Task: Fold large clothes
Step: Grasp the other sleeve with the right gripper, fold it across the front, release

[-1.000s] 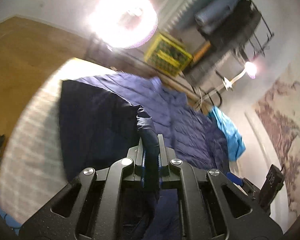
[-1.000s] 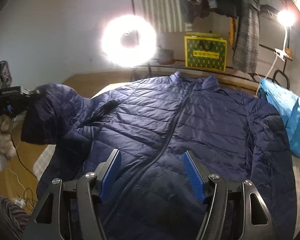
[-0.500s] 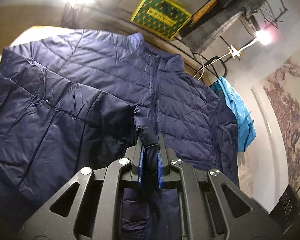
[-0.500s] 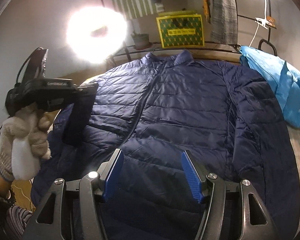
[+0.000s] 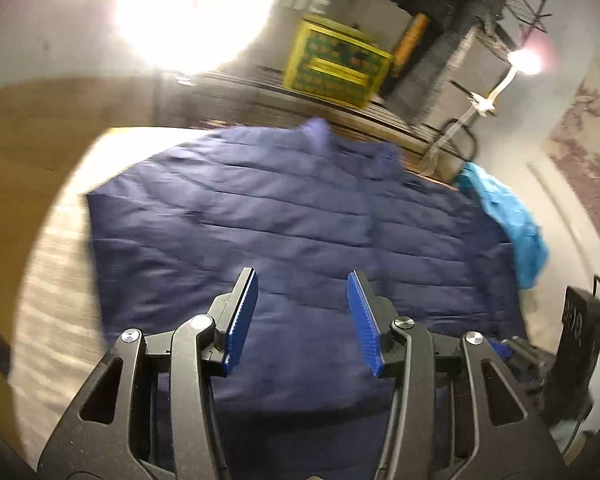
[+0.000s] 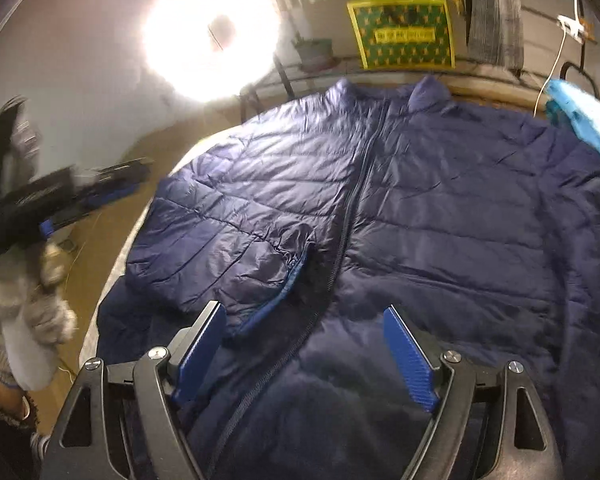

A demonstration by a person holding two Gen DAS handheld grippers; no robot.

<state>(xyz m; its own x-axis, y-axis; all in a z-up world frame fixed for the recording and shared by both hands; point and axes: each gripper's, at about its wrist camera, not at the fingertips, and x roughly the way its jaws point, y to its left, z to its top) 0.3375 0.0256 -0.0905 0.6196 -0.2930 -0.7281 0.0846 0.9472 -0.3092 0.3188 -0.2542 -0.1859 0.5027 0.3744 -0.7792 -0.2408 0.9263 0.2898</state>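
Note:
A large navy quilted jacket lies front-up on the bed, zipper closed, collar at the far side. Its left sleeve is folded in over the chest, cuff near the zipper. The jacket also fills the left wrist view, which is blurred. My left gripper is open and empty above the jacket; it also shows at the left of the right wrist view, off the bed's edge. My right gripper is open and empty over the jacket's lower front.
A light blue garment lies at the bed's far right. A ring light, a yellow-green box on a shelf and hanging clothes stand behind the bed. Wooden floor lies left of the bed.
My left gripper has opened and let go of the sleeve, which now lies folded across the chest. The left gripper has pulled back to the left. The right gripper stays open.

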